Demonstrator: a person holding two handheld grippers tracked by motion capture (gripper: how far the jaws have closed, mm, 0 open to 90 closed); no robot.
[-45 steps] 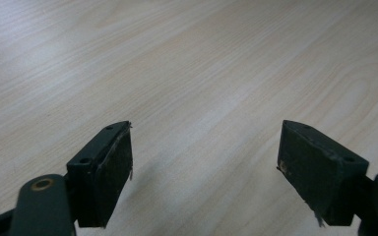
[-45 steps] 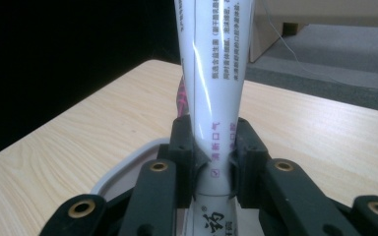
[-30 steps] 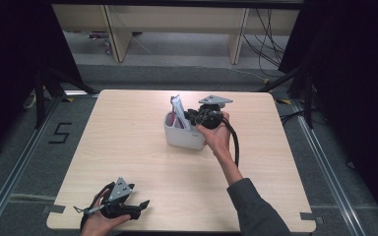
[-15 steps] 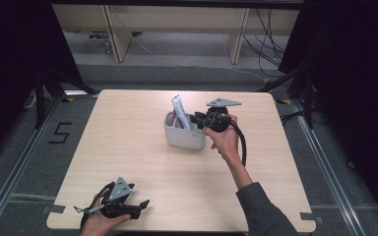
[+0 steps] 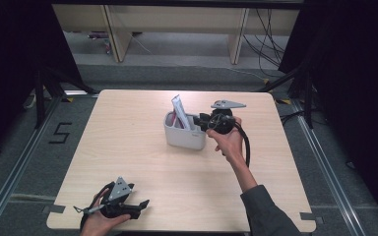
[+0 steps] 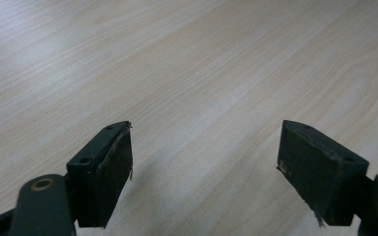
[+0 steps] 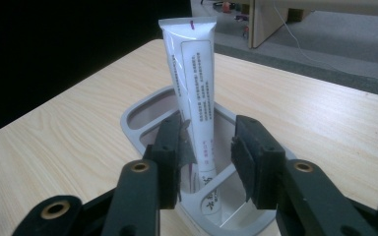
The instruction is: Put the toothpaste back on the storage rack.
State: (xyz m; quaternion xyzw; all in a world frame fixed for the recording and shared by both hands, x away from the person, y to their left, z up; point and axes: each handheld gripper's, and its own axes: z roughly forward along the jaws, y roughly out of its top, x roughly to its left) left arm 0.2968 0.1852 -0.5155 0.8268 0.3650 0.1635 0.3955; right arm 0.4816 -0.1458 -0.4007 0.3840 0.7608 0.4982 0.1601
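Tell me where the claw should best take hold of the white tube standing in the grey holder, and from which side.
Grip the tube on its flat upper body, above the rim of the holder, where it stands clear. It leans upright with the crimped end on top. Likely best is level from the right claw side, pads closing on the two broad faces; the jaws, just opened, already straddle it.

Bare table (image 5: 142, 162) left of holder (image 5: 184, 137)

The right gripper (image 5: 200, 121) is held level at arm's length, its jaws just opening and partly apart. The left gripper (image 5: 140, 206) rests low, jaws wide.
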